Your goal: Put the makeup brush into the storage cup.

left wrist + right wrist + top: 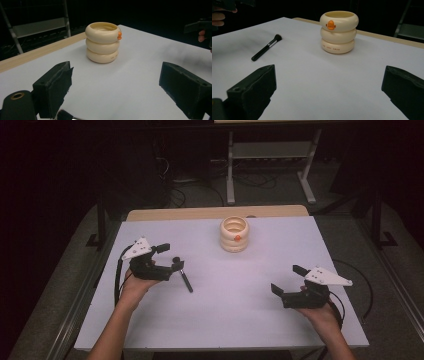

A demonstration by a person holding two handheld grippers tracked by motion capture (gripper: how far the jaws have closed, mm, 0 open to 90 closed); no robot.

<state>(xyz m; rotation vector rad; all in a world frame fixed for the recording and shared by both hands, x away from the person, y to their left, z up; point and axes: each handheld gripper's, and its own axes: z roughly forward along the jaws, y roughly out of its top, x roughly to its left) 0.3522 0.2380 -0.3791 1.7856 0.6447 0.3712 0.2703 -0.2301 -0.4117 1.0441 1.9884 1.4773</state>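
Note:
A cream holder made of three stacked rings (pixel 235 234) with a small orange knob stands upright at the far middle of the white table (pixel 225 315). A black makeup brush (pixel 186 281) lies flat on the table, just right of my left gripper (pixel 171 256), which is open and holds nothing. My right gripper (pixel 288 279) hovers open at the near right, also with nothing in it. From the left gripper view, the holder (pixel 102 42) stands ahead, beyond the wide-apart jaws. The right gripper view has the holder (pixel 339 31) ahead and the brush (pixel 265 48) at the left.
A wooden strip (pixel 215 212) runs along the table's far edge. Behind it stands a metal frame (pixel 270 165) with cables on a dark floor. Bare white surface lies between the grippers and in front of the holder.

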